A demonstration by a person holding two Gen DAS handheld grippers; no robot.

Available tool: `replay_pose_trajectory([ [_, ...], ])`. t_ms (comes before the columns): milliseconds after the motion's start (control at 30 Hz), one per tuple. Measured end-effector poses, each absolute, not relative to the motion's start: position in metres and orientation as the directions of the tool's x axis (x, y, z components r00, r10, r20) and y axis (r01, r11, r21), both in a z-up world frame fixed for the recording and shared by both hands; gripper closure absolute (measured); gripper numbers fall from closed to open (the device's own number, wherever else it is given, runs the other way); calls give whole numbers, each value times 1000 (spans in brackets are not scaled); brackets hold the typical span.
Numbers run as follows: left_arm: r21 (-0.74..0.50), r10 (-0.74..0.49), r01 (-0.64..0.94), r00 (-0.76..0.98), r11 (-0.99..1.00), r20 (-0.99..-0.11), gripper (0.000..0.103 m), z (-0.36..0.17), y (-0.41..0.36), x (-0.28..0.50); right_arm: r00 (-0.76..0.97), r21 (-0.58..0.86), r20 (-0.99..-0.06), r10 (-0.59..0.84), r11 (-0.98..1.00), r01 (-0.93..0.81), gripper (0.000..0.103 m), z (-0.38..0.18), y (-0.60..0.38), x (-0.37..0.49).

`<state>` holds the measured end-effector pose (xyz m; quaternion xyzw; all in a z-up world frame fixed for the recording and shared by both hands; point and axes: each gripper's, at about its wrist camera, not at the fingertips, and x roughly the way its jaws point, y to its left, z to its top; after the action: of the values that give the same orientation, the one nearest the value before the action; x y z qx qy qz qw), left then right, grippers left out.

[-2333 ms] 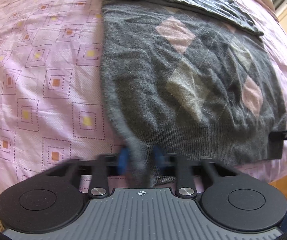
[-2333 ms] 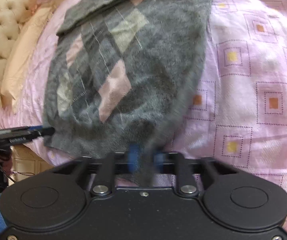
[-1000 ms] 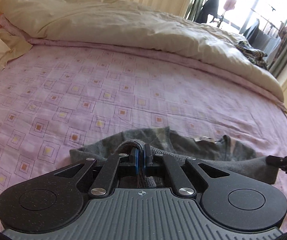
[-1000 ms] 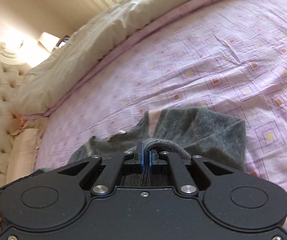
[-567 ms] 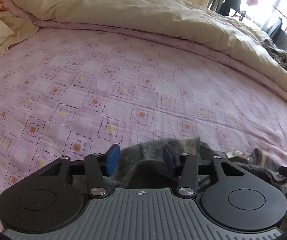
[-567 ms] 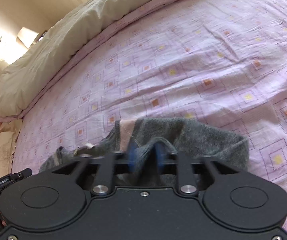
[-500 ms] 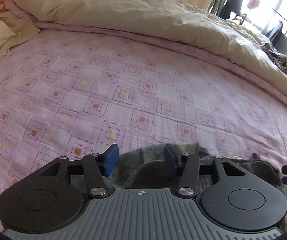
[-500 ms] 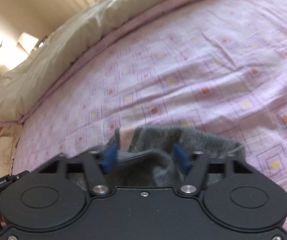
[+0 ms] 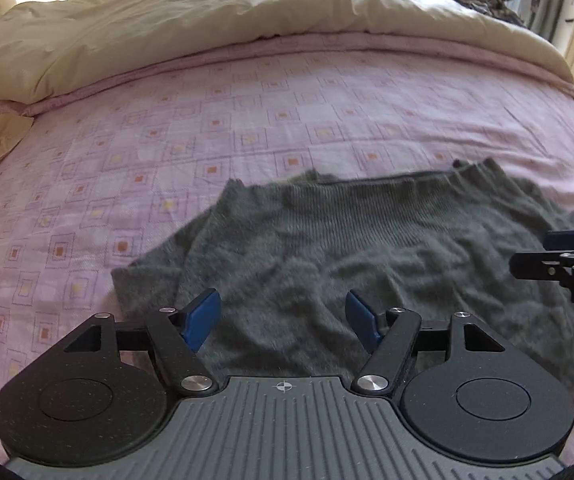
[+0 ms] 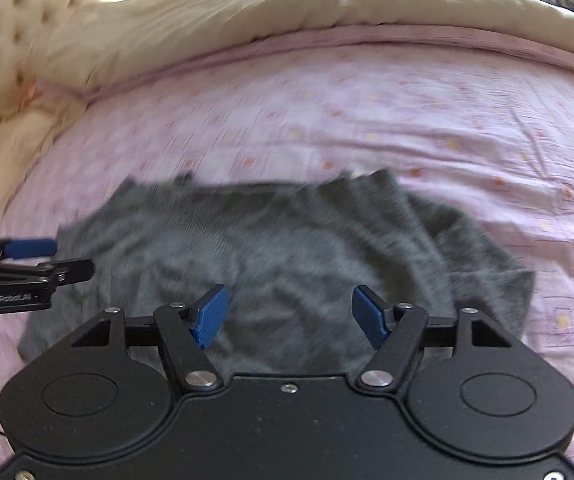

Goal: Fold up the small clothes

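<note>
My left tongs (image 9: 283, 318) spread wide, gripping nothing, my right tongs (image 10: 291, 316) likewise wide apart and empty, both above the near edge of the grey sweater (image 9: 367, 248), sweater folded and rumpled on the pink sheet (image 9: 247, 120), cream duvet (image 9: 207, 20) beyond.

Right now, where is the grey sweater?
The grey sweater lies folded on the pink bedsheet, just ahead of both open grippers, centre in both wrist views, on the near side of the cream duvet.
</note>
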<state>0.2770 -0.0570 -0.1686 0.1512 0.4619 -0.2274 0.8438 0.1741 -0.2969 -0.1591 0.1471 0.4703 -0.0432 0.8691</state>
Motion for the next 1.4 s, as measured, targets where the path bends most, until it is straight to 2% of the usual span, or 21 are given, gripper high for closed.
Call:
replay_pose_trajectory([
  [233,71,-154,444,450,893,-880,35,-197,-48,303,494,128,-869,11,971,204,31,-180,-292,194],
  [300,64,-143,412,452,909,-881,31,-200,-44,316,474,107,-881,-15,967,229,31,-186,-301,204],
  [367,68,-129,395,451,916,-883,25,-202,-42,327,466,112,-884,-22,960,257,26,-191,-312,212],
  [467,40,-136,375,431,926,-892,19,-205,-37,339,462,114,-886,-35,950,292,25,-194,-325,220],
  [667,55,-123,371,439,927,-890,19,-196,-35,334,518,166,-854,-41,923,347,23,-178,-342,207],
  [700,59,-118,366,443,929,-888,19,-192,-36,330,537,184,-843,-44,914,363,21,-172,-346,200],
  [767,45,-131,364,444,930,-887,19,-182,-36,321,568,211,-821,-57,895,394,6,-162,-352,183],
  [833,15,-158,371,431,929,-889,18,-175,-39,312,596,240,-800,-68,874,423,1,-156,-358,159],
  [967,-20,-202,408,408,913,-890,17,-163,-52,296,584,265,-808,-77,838,476,1,-156,-369,123],
  [1133,-83,-267,455,358,887,-894,17,-159,-75,279,544,308,-839,-26,801,513,1,-171,-377,89],
  [1400,-69,-267,518,318,853,-910,17,-171,-111,271,555,478,-818,148,712,514,1,-200,-389,76],
])
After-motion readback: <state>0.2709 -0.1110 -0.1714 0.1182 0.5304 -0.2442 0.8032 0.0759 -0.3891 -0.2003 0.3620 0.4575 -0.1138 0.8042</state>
